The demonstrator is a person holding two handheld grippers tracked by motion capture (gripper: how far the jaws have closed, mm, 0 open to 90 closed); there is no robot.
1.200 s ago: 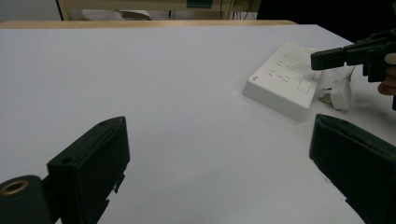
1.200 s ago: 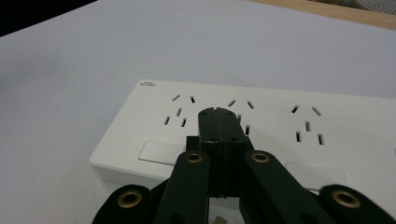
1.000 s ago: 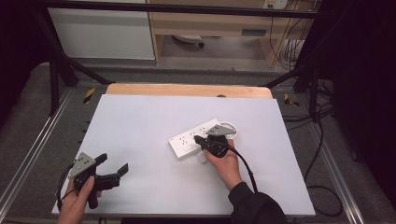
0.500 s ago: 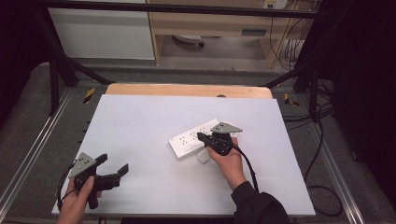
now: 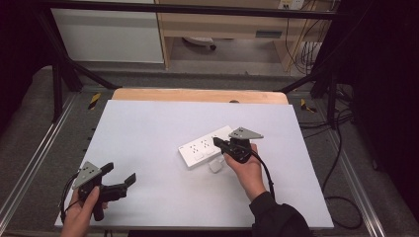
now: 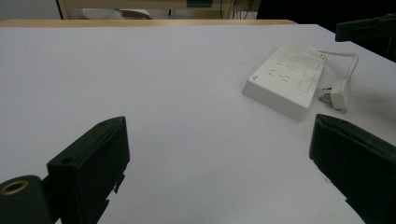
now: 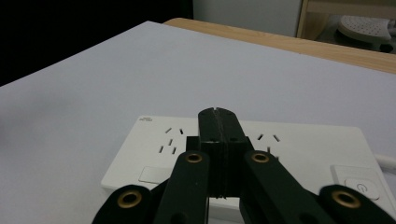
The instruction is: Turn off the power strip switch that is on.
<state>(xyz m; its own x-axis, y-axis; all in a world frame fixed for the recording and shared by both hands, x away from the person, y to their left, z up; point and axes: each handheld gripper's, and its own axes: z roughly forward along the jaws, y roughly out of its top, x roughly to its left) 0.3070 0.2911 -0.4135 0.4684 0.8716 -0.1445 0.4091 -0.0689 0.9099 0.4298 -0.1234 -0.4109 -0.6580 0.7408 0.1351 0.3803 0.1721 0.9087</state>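
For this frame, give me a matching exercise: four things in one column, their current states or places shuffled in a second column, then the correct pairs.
Things:
1. left gripper
2. right gripper
3. power strip
4. plug

States or places:
A. lying loose on the white table beside the strip, on its short cord
B. jaws shut, held over the strip's sockets
C. jaws wide apart, near the table's front left corner
D. lying flat near the middle of the table, sockets facing up

Pairs: 1-C, 2-B, 3-D, 4-A
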